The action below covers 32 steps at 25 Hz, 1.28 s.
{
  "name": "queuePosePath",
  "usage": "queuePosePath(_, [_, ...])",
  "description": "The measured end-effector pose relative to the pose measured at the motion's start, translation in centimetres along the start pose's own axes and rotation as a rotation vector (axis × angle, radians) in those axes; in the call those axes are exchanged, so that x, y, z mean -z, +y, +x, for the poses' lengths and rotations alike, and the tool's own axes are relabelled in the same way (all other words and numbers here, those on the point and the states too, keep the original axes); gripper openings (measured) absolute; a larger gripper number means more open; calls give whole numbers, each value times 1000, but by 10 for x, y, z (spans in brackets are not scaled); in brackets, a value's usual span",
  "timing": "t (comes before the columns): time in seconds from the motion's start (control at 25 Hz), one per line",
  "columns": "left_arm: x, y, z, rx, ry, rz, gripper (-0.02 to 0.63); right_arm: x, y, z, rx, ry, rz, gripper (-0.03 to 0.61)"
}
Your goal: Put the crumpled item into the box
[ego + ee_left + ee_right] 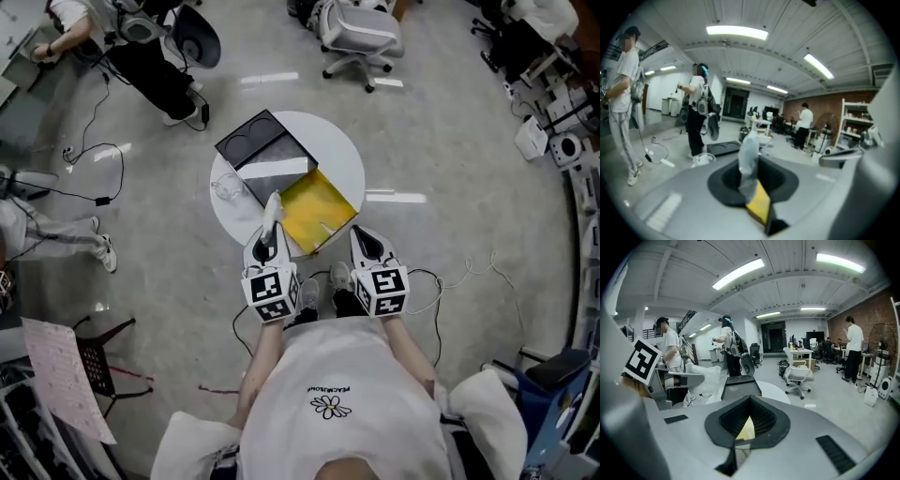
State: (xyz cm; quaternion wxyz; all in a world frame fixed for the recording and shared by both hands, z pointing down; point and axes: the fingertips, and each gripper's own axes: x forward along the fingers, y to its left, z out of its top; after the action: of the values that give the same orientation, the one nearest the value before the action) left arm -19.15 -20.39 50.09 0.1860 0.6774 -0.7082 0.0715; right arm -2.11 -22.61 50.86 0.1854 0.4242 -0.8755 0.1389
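Note:
A crumpled, translucent white item [272,210] stands pinched in my left gripper [267,234], just over the near left corner of the open yellow box [319,212]. In the left gripper view the crumpled item [748,154] rises from between the jaws, with yellow [760,204] showing below it. My right gripper [363,236] hovers by the yellow box's near right corner, jaws together and empty. In the right gripper view a strip of yellow [746,430] shows through the notch of the right gripper [738,440], and the crumpled item [702,376] hangs at the left.
The boxes lie on a small round white table [342,155]. A black tray with two round recesses [251,139] and a grey panel [279,176] lie behind the yellow box. A clear plastic lump [227,186] sits at the table's left. Cables, office chairs and people surround it.

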Motion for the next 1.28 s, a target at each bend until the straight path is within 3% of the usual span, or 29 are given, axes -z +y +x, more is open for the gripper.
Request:
queuePosePath(0.44, [-11, -11, 18, -63, -31, -14, 48, -21, -6, 27, -112, -28, -56, 0])
queuePosePath(0.92, [3, -18, 37, -72, 18, 38, 48, -18, -33, 25, -80, -15, -45, 0])
queuePosePath(1.04, [1, -21, 47, -75, 44, 154, 48, -16, -40, 23, -60, -8, -48, 1])
queuePosePath(1.28, [8, -30, 81, -64, 125, 543, 48, -10, -55, 18, -25, -1, -46, 1])
